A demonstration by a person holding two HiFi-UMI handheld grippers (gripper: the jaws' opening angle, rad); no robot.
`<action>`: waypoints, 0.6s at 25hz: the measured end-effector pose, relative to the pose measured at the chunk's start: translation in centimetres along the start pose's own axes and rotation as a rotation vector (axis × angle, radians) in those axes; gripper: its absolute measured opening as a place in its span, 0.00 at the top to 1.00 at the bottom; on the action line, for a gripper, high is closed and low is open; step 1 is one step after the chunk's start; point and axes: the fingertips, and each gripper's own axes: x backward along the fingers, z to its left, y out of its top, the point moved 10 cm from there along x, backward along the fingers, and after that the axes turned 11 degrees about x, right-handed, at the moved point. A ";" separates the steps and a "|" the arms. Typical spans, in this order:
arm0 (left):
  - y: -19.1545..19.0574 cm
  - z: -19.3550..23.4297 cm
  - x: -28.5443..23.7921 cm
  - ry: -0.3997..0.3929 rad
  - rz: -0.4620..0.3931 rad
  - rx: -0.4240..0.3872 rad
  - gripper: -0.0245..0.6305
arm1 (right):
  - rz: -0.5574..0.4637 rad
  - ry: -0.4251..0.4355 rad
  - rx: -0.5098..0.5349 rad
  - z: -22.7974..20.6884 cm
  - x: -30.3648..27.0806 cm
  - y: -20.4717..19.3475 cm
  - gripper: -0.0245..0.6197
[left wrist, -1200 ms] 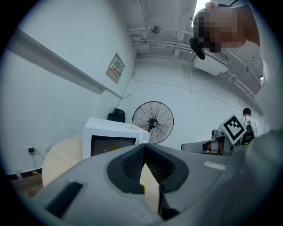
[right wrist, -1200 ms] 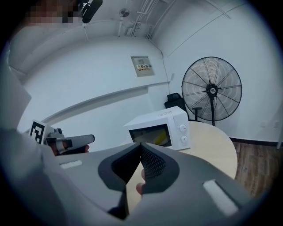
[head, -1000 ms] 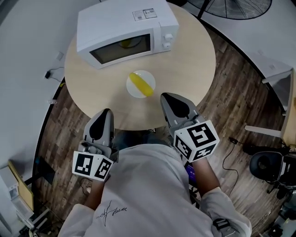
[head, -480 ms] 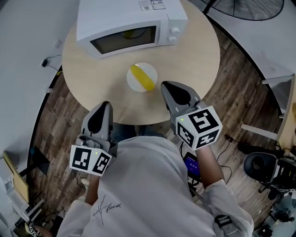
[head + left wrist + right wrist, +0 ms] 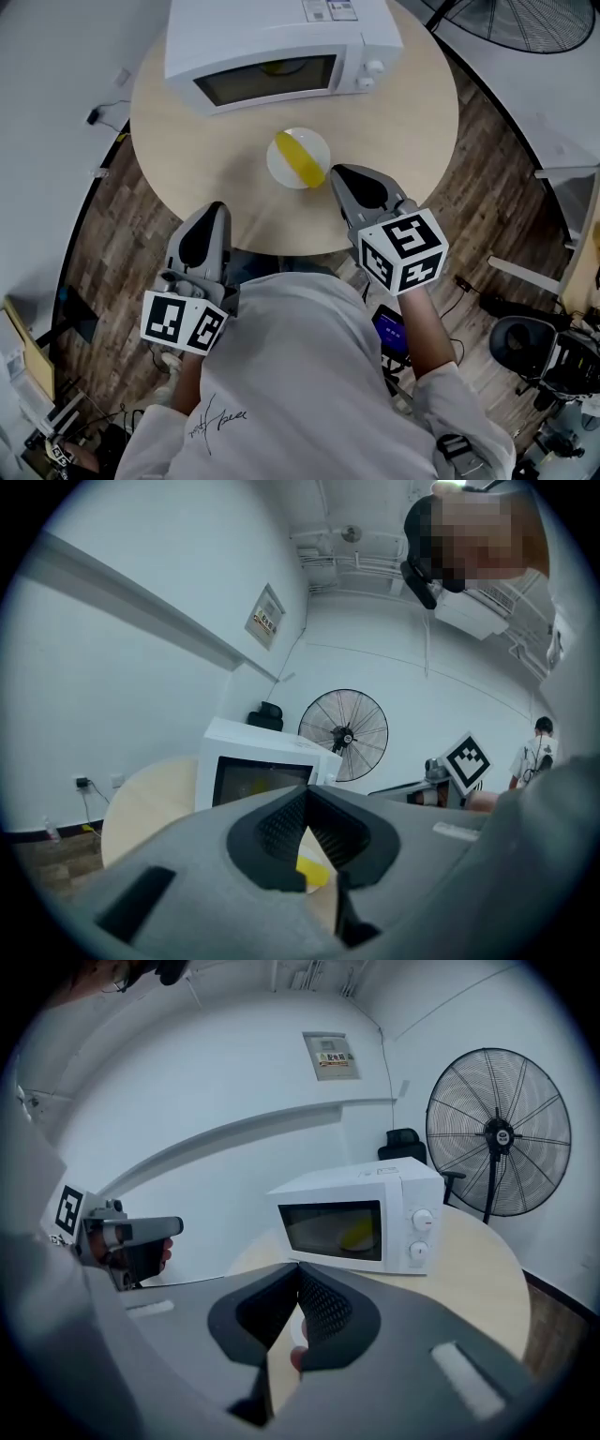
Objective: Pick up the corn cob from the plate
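The right hand-held gripper point(image 5: 336, 172) has its jaws closed together on nothing, and its tips hang just beside the near right rim of the white plate point(image 5: 278, 172) on the round bench point(image 5: 187, 141). The yellow corn cob point(image 5: 302, 159) lies across that plate, just ahead and left of those tips and apart from them. The left hand-held gripper point(image 5: 218, 208), also closed and empty, sits at the bench's near edge, with the plate ahead to its right and the microwave point(image 5: 272, 37) beyond.
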 end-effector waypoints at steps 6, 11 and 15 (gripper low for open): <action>0.4 1.0 -0.2 0.016 -0.003 0.015 0.97 | 0.037 0.014 -0.004 -0.3 -2.0 -0.4 0.94; 0.6 1.7 -0.5 0.020 -0.005 0.012 0.97 | 0.055 0.011 -0.019 -1.0 -3.3 -0.8 0.94; 0.8 2.3 -0.6 0.033 0.003 0.018 0.97 | 0.080 0.013 -0.021 -1.4 -4.5 -1.2 0.94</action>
